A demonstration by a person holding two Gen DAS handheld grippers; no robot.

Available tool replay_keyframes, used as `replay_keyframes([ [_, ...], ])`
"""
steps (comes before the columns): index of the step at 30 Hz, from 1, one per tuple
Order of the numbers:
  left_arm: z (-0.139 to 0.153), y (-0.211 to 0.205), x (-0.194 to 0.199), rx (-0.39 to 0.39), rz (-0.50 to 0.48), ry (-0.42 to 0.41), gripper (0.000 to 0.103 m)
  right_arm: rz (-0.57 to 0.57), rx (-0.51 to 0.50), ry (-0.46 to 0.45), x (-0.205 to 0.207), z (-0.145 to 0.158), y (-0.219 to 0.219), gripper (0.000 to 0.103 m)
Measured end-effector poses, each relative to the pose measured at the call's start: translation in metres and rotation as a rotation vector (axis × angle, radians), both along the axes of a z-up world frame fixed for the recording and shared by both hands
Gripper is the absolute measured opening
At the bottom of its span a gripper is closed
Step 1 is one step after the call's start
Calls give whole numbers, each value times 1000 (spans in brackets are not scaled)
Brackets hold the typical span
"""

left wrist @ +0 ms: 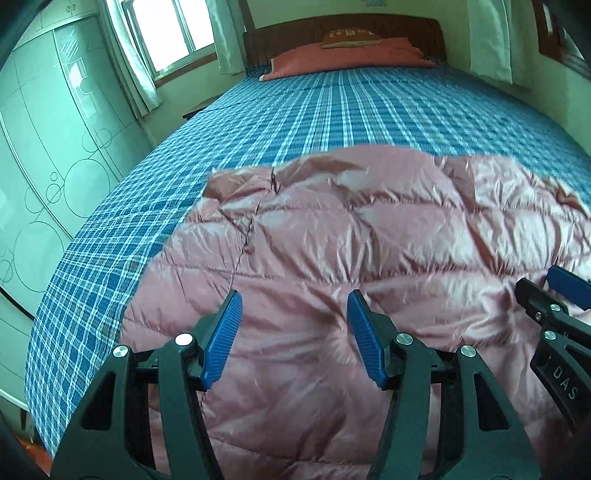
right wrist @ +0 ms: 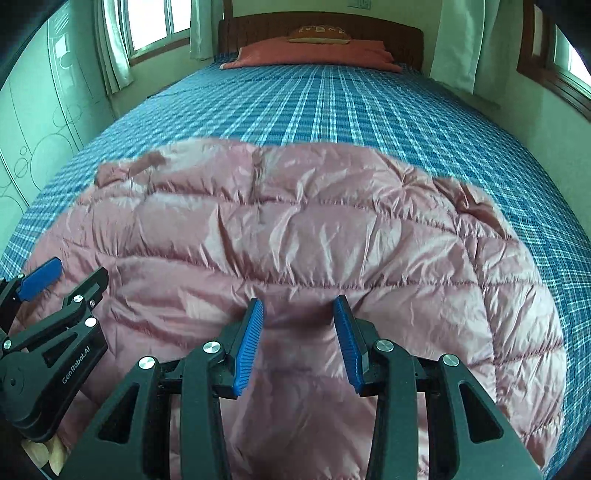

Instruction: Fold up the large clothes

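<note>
A large pink quilted down jacket (left wrist: 332,236) lies spread on the near part of the bed, also filling the right wrist view (right wrist: 295,229). My left gripper (left wrist: 293,306) is open, its blue pads above the jacket's near left part, holding nothing. My right gripper (right wrist: 298,310) is open above the jacket's near middle, holding nothing. Each gripper shows at the edge of the other's view: the right one (left wrist: 554,302) and the left one (right wrist: 55,288). A dark zip line (left wrist: 255,221) runs down the jacket's left side.
The bed has a blue plaid sheet (left wrist: 332,110) stretching far back to a red pillow (left wrist: 343,59) and wooden headboard (right wrist: 388,33). A pale green wardrobe (left wrist: 44,155) stands at the left. Windows with curtains (right wrist: 107,55) are at the back and right.
</note>
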State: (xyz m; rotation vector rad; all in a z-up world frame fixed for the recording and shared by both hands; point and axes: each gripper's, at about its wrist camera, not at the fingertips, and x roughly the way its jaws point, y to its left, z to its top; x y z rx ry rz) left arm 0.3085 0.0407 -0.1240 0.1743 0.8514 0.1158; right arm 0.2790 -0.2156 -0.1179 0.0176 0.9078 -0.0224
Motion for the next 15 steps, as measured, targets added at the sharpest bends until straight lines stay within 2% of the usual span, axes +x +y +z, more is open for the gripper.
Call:
replay_keyframes([
  [2, 7, -1, 13, -13, 2, -9, 59, -4, -1, -17, 11, 8, -2, 41],
  [4, 3, -5, 28, 12, 11, -5, 59, -9, -8, -18, 25, 8, -3, 41],
  [6, -13, -6, 43, 36, 21, 37, 59, -11, -15, 4, 38, 0, -4, 41],
  [8, -32, -5, 53, 25, 29, 83, 60, -8, -16, 56, 47, -19, -5, 41],
  [11, -34, -9, 51, 53, 36, 69, 60, -8, -8, 69, 50, -30, -8, 41],
  [15, -13, 0, 52, 12, 67, 6, 59, -32, -5, 14, 53, -7, -17, 41],
])
